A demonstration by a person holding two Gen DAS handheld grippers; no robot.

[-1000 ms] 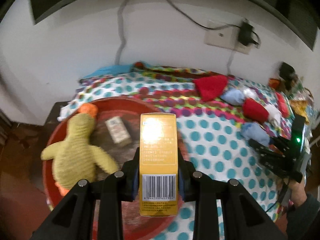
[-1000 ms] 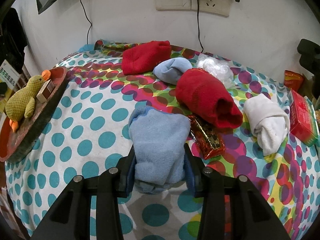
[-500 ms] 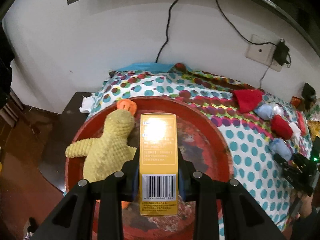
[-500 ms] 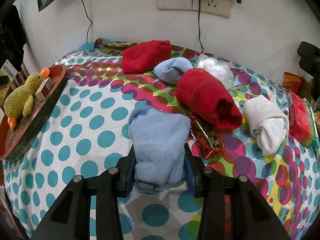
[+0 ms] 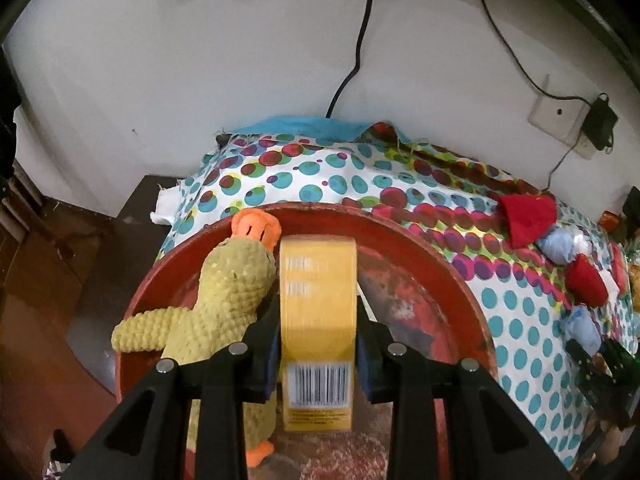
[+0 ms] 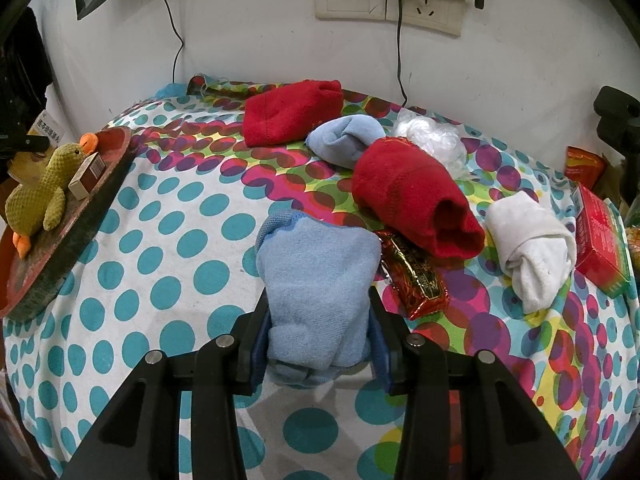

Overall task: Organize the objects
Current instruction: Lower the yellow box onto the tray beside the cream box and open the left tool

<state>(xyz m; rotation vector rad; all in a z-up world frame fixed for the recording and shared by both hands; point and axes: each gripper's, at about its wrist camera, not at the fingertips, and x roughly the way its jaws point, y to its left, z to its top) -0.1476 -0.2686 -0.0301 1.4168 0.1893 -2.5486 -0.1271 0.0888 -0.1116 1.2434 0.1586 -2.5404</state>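
The left claw [image 5: 318, 344] has a tall yellow box [image 5: 317, 320] between its pads, and its jaws are easing apart at this moment, the pads still against the box's sides. The box is a narrow carton, plain yellow on its upper face with faint pale print, and a white barcode panel sits near its lower end, close to the claw. It hangs over a round red tray [image 5: 440, 264] with a worn, scuffed floor. Just left of the claw lies a yellow-green knitted duck toy [image 5: 224, 300] with an orange beak, its head touching the box's side.

The right claw [image 6: 318, 344] is clamped on a folded light-blue towel [image 6: 316, 276], soft terry cloth with a darker blue hem. Beyond and to its right on the dotted desk cloth [image 6: 168, 248] lie a red towel roll [image 6: 412, 196], a white cloth roll [image 6: 528, 244] and a red-and-gold snack packet [image 6: 416, 276].
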